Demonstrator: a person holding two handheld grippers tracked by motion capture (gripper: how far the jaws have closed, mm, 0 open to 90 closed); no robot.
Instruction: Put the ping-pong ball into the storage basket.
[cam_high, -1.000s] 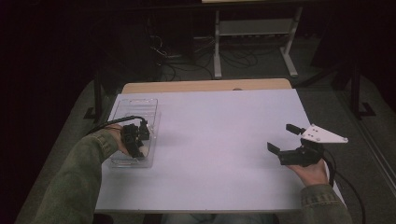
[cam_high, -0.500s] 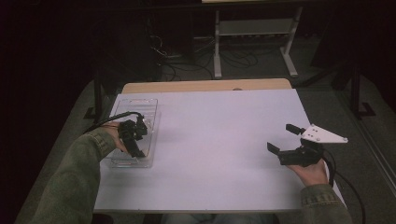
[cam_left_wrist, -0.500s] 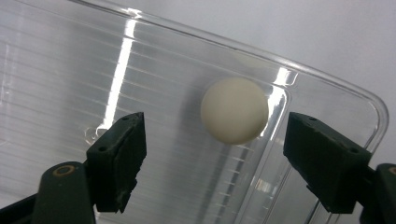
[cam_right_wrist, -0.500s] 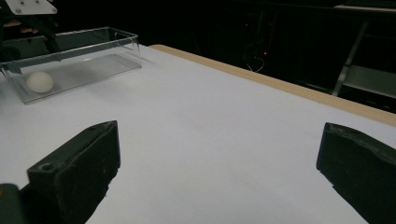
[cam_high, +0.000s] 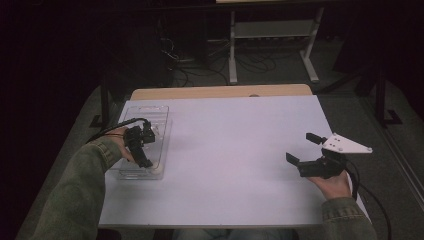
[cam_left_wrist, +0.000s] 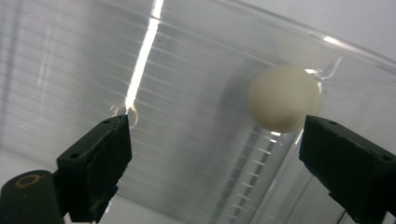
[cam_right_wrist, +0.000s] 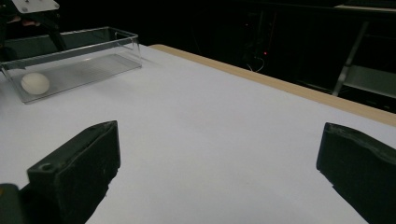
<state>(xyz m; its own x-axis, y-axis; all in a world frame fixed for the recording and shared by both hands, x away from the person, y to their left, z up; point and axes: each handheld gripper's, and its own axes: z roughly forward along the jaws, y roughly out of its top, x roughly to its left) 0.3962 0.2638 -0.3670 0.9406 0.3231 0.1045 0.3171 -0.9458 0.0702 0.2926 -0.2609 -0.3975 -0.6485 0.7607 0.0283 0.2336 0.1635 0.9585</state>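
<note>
Item: 1 white ball (cam_left_wrist: 284, 98), lying in a corner of the clear plastic tray (cam_high: 131, 172) at the left side of the white table (cam_high: 235, 150), against the tray wall. Left gripper (cam_high: 141, 148): held over the tray, pointed down into it, jaws wide apart and empty, the ball just beyond 1 jaw tip. Right gripper (cam_high: 305, 149): held above bare tabletop at the right, well apart from the tray, jaws wide, holding nothing.
</note>
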